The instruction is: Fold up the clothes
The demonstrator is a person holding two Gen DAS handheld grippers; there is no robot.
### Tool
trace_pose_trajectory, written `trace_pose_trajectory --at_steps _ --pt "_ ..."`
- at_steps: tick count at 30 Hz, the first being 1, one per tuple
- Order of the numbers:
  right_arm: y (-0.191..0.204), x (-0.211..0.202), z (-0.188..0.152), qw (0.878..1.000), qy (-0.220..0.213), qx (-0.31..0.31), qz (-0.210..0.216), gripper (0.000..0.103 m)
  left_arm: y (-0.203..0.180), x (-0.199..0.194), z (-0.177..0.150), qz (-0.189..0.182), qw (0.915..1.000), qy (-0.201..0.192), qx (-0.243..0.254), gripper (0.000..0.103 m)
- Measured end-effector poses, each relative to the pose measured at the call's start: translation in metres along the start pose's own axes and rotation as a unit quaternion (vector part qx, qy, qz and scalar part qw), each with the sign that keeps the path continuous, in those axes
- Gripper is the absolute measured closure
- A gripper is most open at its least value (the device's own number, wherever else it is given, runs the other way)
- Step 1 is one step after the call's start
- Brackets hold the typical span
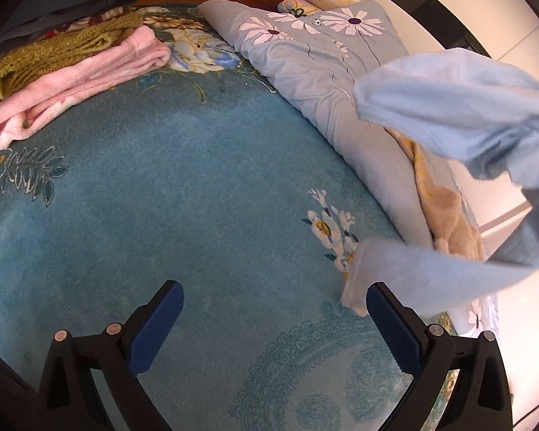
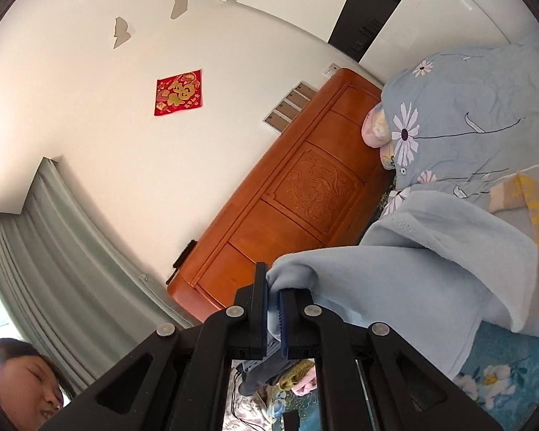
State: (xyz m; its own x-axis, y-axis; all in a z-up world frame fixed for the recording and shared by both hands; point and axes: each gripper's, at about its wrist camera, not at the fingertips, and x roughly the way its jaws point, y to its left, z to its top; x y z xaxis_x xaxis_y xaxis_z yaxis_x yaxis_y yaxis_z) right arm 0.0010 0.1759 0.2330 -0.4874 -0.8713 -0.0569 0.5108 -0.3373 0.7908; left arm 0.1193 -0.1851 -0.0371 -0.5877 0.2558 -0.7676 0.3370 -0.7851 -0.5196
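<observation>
On the left of the bed, a folded pink garment [image 1: 72,82] lies on the blue floral bedspread [image 1: 197,186], touching an olive knitted piece [image 1: 46,57] behind it. The left tool [image 1: 275,327] hangs released over bare bedspread, its fingers wide apart with nothing between them. Further right, a grey-blue daisy quilt [image 1: 305,61] lies along the bed's edge. A light blue garment [image 1: 460,115] hangs in the air at far right, one end trailing down near the left tool's right finger, perhaps brushing it. The right tool [image 2: 273,309] is clenched on that garment's edge, raised before the wooden headboard [image 2: 298,194].
</observation>
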Motion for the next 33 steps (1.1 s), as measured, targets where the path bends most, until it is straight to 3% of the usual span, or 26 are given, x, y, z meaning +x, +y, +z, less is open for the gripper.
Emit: trace_pose_trajectory --at_steps 3,5,7,9,11,13,18,19,24,27,30,32,33 --pt "-0.013 -0.040 -0.045 0.996 0.016 0.020 -0.085 0.098 0.007 -0.006 -0.001 -0.017 0.9997 0.005 -0.020 0.000" --pt "-0.044 -0.070 -0.078 0.983 0.020 0.063 -0.169 0.098 0.008 -0.009 -0.003 -0.023 0.9994 0.009 -0.023 0.000" --pt "-0.080 -0.105 -0.113 0.961 0.013 0.126 -0.247 0.098 0.006 -0.012 -0.006 -0.031 0.9993 0.014 -0.017 0.000" --pt "-0.118 -0.142 -0.149 0.928 -0.002 0.196 -0.317 0.098 0.004 -0.017 -0.008 -0.040 0.9991 0.011 -0.008 0.001" --pt "-0.149 -0.171 -0.178 0.898 -0.024 0.267 -0.349 0.098 0.002 -0.023 -0.010 -0.043 0.9991 0.004 0.001 0.001" --pt "-0.160 -0.187 -0.198 0.886 -0.035 0.293 -0.359 0.098 0.004 -0.027 -0.010 -0.042 0.9991 -0.001 -0.001 0.001" --pt "-0.155 -0.182 -0.206 0.870 0.041 0.241 -0.428 0.098 0.017 -0.032 -0.007 -0.037 0.9988 -0.002 -0.032 0.001" --pt "-0.155 -0.188 -0.207 0.865 0.044 0.240 -0.439 0.098 0.021 -0.032 -0.007 -0.037 0.9985 -0.001 -0.040 0.001" --pt "-0.166 -0.231 -0.212 0.811 0.019 0.267 -0.520 0.098 0.026 -0.033 -0.008 -0.030 0.9984 0.002 -0.047 0.001" --pt "-0.161 -0.228 -0.211 0.805 0.036 0.262 -0.531 0.096 0.026 -0.034 -0.008 -0.026 0.9986 0.001 -0.046 0.001" --pt "-0.139 -0.215 -0.200 0.791 0.049 0.216 -0.571 0.094 0.024 -0.033 -0.009 -0.031 0.9986 0.006 -0.042 0.001" --pt "-0.116 -0.198 -0.191 0.778 0.060 0.140 -0.610 0.084 0.021 -0.033 -0.010 -0.036 0.9987 0.007 -0.035 0.001" --pt "-0.104 -0.184 -0.191 0.776 0.068 0.099 -0.619 0.067 0.019 -0.034 -0.010 -0.037 0.9989 0.004 -0.030 0.001"
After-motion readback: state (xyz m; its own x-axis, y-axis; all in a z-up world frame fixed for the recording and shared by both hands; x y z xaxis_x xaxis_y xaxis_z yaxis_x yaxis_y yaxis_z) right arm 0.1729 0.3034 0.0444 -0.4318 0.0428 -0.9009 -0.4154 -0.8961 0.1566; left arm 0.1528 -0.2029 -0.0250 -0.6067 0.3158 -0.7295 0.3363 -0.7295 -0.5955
